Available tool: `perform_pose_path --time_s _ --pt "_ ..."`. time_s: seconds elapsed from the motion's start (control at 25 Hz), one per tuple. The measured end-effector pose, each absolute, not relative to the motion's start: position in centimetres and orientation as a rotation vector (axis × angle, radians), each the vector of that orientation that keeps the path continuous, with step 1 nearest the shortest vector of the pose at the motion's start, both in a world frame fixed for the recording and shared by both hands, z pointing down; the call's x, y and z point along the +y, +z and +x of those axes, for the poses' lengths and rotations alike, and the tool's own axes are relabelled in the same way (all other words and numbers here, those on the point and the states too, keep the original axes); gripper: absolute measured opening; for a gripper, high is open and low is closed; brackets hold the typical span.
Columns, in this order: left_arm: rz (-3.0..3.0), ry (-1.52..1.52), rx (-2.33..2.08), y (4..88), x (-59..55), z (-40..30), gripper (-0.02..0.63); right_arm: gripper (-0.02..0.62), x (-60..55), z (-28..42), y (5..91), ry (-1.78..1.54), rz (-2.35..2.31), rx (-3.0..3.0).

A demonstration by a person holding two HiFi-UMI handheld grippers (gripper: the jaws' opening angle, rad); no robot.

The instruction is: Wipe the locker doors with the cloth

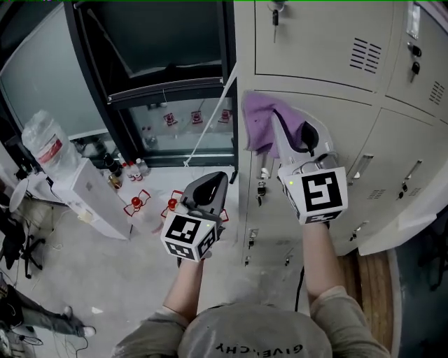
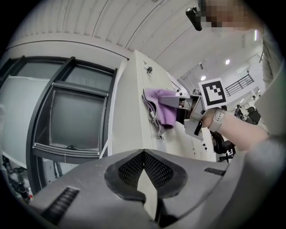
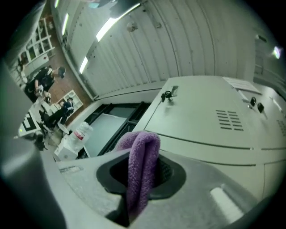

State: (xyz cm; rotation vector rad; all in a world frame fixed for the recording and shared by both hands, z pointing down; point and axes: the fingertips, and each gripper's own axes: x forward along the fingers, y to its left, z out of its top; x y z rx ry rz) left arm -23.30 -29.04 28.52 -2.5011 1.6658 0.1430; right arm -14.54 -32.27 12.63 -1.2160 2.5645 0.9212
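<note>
A purple cloth is pinched in my right gripper and pressed against a beige locker door near its upper left corner. In the right gripper view the cloth hangs folded between the shut jaws, with the locker doors ahead. My left gripper hangs lower and to the left of the lockers, shut with nothing in it. In the left gripper view its jaws meet, and the cloth and right gripper show against the locker face.
A dark-framed window unit stands left of the lockers. On the floor lie a white box, a plastic bag and small red-capped bottles. Keys hang in locker locks. A lower locker door stands ajar at right.
</note>
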Motion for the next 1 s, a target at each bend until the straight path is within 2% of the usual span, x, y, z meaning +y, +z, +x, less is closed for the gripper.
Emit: perform_pose_path --time_s 0.2,0.36,0.72,1.0 --pt "-2.511 0.159 1.643 28.5 -28.9 -23.3 -0.002 0.058 -32.4 -17.0 12.4 1.225 -1.365 2.525" --pt "-2.530 0.144 1.629 29.0 -29.0 -23.3 -0.002 0.058 -32.9 -16.4 12.6 1.328 -1.479 2.478" --pt "-2.553 0.127 1.622 29.9 -29.1 -23.0 -0.002 0.058 -34.2 -10.0 12.3 1.223 -1.573 2.421" --pt "-2.575 0.127 1.637 30.7 -29.1 -22.7 -0.002 0.058 -36.1 -2.3 13.1 1.153 -1.766 2.353"
